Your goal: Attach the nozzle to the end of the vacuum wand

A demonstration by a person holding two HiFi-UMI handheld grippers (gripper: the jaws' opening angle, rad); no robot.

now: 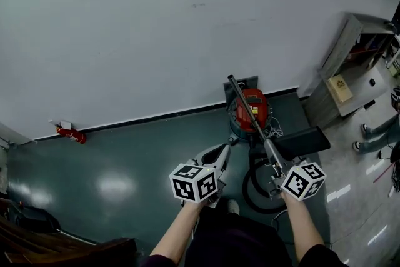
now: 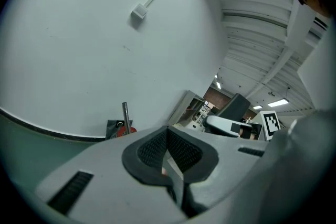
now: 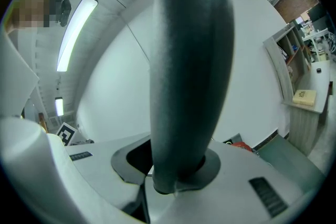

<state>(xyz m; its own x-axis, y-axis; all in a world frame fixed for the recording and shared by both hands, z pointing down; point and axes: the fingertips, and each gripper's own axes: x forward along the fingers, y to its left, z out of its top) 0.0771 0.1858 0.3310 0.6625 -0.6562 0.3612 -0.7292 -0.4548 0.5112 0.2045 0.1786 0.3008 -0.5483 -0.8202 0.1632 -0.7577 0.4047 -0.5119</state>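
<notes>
A red vacuum cleaner [image 1: 252, 106] stands on the green floor by the wall. Its long dark wand [image 1: 247, 110] slants up from my right gripper [image 1: 271, 161], which is shut on the wand's lower part. In the right gripper view the dark tube [image 3: 189, 60] rises from between the jaws of my right gripper [image 3: 173, 178]. My left gripper [image 1: 220, 152] is to the left of the wand, shut, with nothing visibly held. In the left gripper view the pads of my left gripper [image 2: 170, 165] meet, and the wand's tip [image 2: 125, 113] shows ahead. A black flat piece [image 1: 303, 141] lies right of the wand; whether it is the nozzle I cannot tell.
A black hose [image 1: 253, 187] loops on the floor under my hands. A grey cabinet [image 1: 340, 81] stands at the right, with a person's shoes [image 1: 365, 131] near it. A small red object [image 1: 72, 133] lies by the wall at left. Dark furniture [image 1: 37, 231] fills the lower left corner.
</notes>
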